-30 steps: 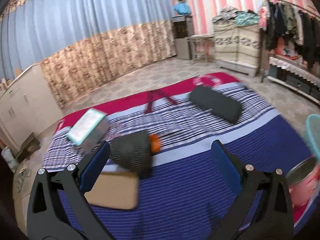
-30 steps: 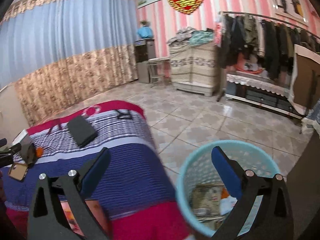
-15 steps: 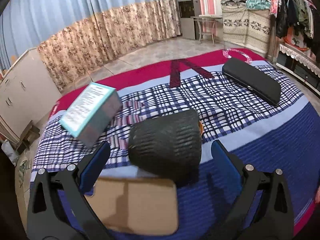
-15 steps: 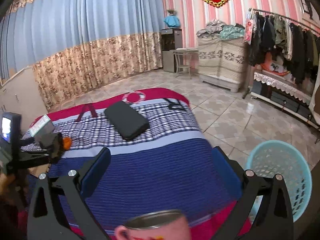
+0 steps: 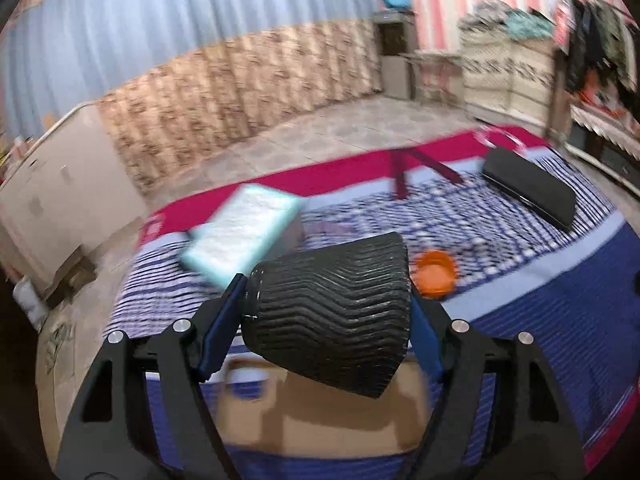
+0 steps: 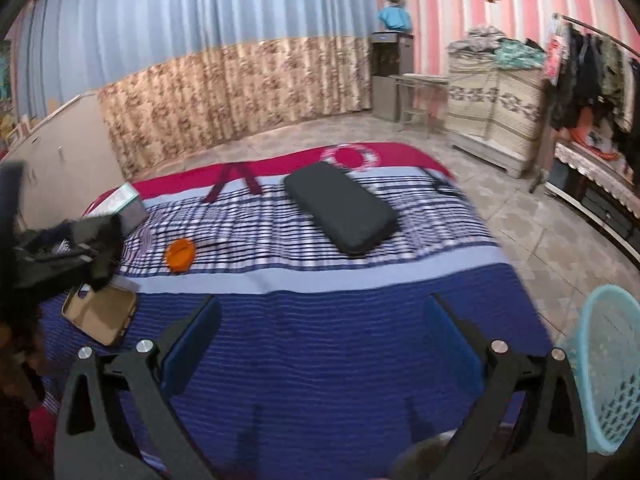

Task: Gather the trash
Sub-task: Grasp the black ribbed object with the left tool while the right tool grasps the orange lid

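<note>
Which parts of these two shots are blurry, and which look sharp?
Left wrist view: the black ribbed cup between the closing jaws is sharp, while the teal box and curtain smear with motion. Right wrist view: milder blur, the black case is fairly clear, and fisheye bends the walls.

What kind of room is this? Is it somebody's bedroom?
Probably a bedroom in a home. A bed with a striped blanket fills the middle, clothes hang on an open rack by the pink striped wall, and long blue curtains cover one side. A blue basket stands on the tiled floor.
</note>
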The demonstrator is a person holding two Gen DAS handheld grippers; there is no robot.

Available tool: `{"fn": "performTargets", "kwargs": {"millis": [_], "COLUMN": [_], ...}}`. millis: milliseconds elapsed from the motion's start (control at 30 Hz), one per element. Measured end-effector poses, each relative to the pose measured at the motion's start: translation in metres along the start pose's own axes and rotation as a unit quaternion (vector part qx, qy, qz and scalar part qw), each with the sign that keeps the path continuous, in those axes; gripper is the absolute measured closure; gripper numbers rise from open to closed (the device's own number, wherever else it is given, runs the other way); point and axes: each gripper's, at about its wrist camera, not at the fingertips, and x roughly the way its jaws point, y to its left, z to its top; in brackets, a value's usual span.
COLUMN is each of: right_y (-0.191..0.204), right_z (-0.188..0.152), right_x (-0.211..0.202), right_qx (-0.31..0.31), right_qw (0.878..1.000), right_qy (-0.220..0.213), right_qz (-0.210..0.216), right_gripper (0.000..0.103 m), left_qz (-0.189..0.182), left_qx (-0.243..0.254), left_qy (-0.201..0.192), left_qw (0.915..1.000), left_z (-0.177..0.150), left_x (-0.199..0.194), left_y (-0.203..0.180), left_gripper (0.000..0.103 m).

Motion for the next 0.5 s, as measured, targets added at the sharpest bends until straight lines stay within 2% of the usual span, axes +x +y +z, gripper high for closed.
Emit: {"fn": "performTargets", "kwargs": {"millis": [133, 300, 467, 500], "right_y": [0.042, 0.094, 0.122, 0.125], "right_z": [0.003, 0.01, 0.016, 0.017], "right_x": [0.03, 0.063, 0.093, 0.099], "right_qx": [-0.034, -0.081, -0.094, -0.095], "right_qw": [0.999, 0.995, 0.993, 0.992], "right_qy": [0.0, 0.017, 0.046, 0.054], "right_qz": [0.024, 0.049, 0.06, 0.06], "right_gripper": [0.005, 0.005, 0.007, 0.015], "left_qz": [0.054, 0.104, 0.116, 0.116], "left_qx": [-0.04, -0.088, -0.132, -0.134], "left_qy": [-0.008, 0.009, 0.016, 0.014], "left_qw": [0.9977, 0.9907, 0.9844, 0.984], "left_z": [-0.014, -0.041, -0.068, -0.07], "left_x": [-0.009, 0.005, 0.02, 0.021], "left_y": [0.047, 0.093, 0.113, 0.114], "left_gripper": [0.031, 0.031, 0.031, 0.031]}}
